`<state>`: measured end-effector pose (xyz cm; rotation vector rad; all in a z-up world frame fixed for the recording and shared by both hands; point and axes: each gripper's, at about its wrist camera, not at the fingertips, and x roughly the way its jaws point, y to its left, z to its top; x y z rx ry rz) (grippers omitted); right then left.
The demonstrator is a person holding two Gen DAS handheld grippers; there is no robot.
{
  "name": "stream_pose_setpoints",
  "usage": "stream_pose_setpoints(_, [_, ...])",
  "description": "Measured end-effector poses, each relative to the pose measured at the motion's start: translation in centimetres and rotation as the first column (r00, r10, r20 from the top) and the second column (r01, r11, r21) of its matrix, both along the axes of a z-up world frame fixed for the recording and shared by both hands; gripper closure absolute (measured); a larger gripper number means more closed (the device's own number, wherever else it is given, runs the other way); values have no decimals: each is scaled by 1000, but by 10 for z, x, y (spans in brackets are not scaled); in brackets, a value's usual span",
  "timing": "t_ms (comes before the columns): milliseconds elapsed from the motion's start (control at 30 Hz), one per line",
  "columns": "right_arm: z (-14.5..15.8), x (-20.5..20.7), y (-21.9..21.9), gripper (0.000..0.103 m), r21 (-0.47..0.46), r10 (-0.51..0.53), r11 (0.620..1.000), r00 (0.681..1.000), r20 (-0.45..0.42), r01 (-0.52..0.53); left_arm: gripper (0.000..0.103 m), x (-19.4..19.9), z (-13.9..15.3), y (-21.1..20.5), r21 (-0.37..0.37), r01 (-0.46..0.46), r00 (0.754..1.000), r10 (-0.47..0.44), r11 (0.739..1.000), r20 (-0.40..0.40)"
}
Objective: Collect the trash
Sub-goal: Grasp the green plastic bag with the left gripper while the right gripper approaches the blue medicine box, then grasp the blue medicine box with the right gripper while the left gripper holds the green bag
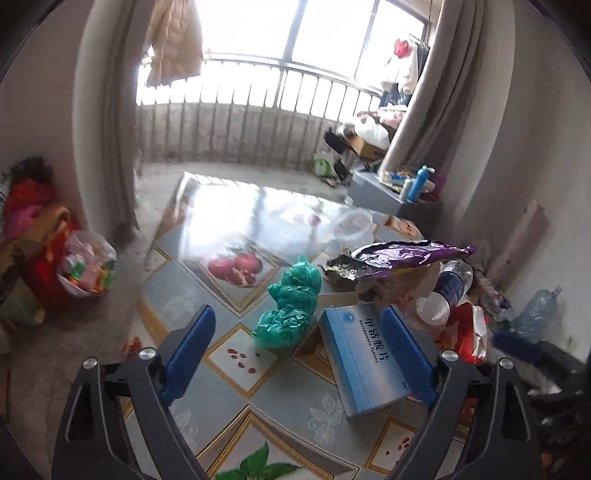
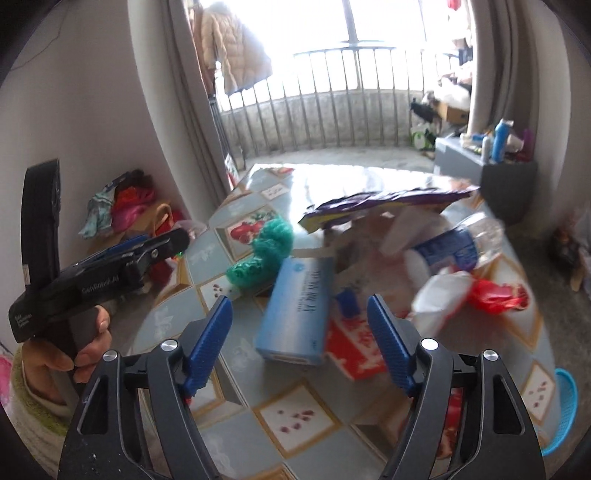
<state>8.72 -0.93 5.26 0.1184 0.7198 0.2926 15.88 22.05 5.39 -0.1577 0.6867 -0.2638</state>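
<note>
Bright window behind balcony railing; grey curtains both sides; white walls; concrete floor.

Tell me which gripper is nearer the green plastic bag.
Left. The left gripper is open just short of the green plastic bag, which lies between its fingers' lines. The right gripper is aimed at the blue box, with the bag farther off to its left.

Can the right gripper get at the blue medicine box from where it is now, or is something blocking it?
Probably yes. The right gripper is open and empty, and the blue medicine box lies flat on the table straight ahead of it with nothing on top. The green plastic bag touches only its far corner.
</note>
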Motion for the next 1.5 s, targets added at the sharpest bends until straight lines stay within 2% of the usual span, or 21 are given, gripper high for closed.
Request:
stream_pose_setpoints(67, [-7,12,7,33,5,-1,1000,999,-35,1,22,27,-11,4,-56,42,997,-45,998,-63])
stream_pose_setpoints(167, [-17,30,15,33,0,-19,1000,996,-87,19,27,62,-30,1,-92,77,986,-90,993,-143])
stream_pose_setpoints(300, [-34,50,19,30,-38,-38,999,989,-142,33,36,96,-58,-7,-96,105,966,-124,990,-227])
stream_pose_setpoints(433, [-38,56,33,25,-116,-29,993,992,-126,14,48,120,-91,-9,-86,92,941,-115,992,-318])
stream_pose_setpoints(500, [-36,52,39,23,-134,-12,991,994,-109,-3,48,124,-101,-7,-129,97,933,-136,987,-332])
stream_pose_setpoints(633, [-42,44,46,23,-176,-4,984,994,-107,-15,60,114,-98,-10,-139,117,930,-158,983,-332])
stream_pose_setpoints(733, [-39,36,42,23,-160,-8,987,994,-108,-9,65,98,-96,-6,-147,113,927,-157,983,-340])
stream_pose_setpoints(900, [-35,8,39,23,-76,-6,997,995,-101,-1,67,62,-93,8,-157,78,926,-130,985,-356])
stream_pose_setpoints(1000, [-41,3,53,23,-102,8,995,995,-94,-18,67,45,-93,18,-155,35,933,-87,987,-350])
stream_pose_setpoints(1100, [-40,16,58,22,-122,-31,992,997,-72,22,67,27,-91,34,-150,-43,939,-12,988,-344])
stream_pose_setpoints(1233, [-50,43,66,20,-199,-98,976,993,-67,83,67,5,-90,51,-162,-131,936,68,978,-346])
stream_pose_setpoints(1333, [-64,60,70,20,-253,-120,963,988,-93,94,67,-10,-88,57,-157,-171,932,109,973,-345])
stream_pose_setpoints(1433, [-76,70,70,18,-261,-135,961,980,-143,94,67,-21,-89,55,-138,-189,930,132,972,-344])
stream_pose_setpoints(1500, [-79,70,72,18,-264,-120,961,982,-144,79,67,-29,-89,54,-131,-192,930,138,973,-339])
